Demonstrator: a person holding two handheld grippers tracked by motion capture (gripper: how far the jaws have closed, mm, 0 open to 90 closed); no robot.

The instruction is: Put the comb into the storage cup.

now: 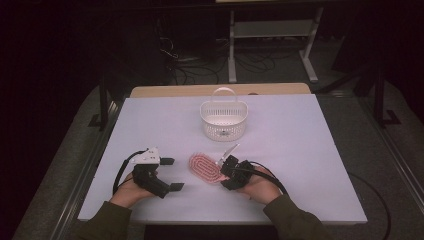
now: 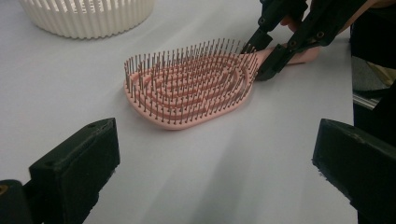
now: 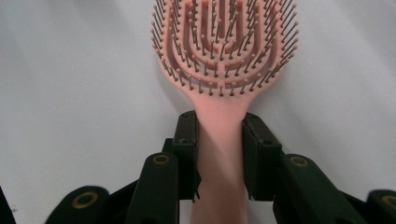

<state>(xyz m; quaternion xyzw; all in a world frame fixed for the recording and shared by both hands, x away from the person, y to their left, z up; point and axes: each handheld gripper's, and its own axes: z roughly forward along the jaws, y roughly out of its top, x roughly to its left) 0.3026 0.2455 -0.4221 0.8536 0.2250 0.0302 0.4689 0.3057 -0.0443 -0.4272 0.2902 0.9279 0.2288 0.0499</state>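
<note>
- The white table [image 1: 310,165] was the largest thing, a pale sheet-like top that reached from the person's side to a wooden edge at the far end.
- The white slatted basket [image 1: 223,120] stood upright near the far middle of the table, its thin handle arched over it; it sat well apart from both grippers.
- The left gripper [image 1: 171,174] rested low over the table at the near left, held in the person's left hand [image 1: 131,192], with a black cable looping back from it. Its jaws stood spread wide with nothing between them, and in the left gripper view they framed bare table with the brush beyond.
- The right gripper [image 1: 224,172] lay at the near middle, held in the person's right hand [image 1: 260,189], and pointed toward the left gripper.
- The pink hairbrush [image 1: 204,169] lay flat on the table between the two grippers, bristles up, its oval head toward the left gripper and its handle toward the right one.
- The brush handle [image 3: 219,154] sat squarely between the right gripper's jaws, which pinched it from both sides just behind the head, the pads pressed against the pink plastic.
- The dark bristles [image 2: 196,79] stood in curved rows on the vented head.
</note>
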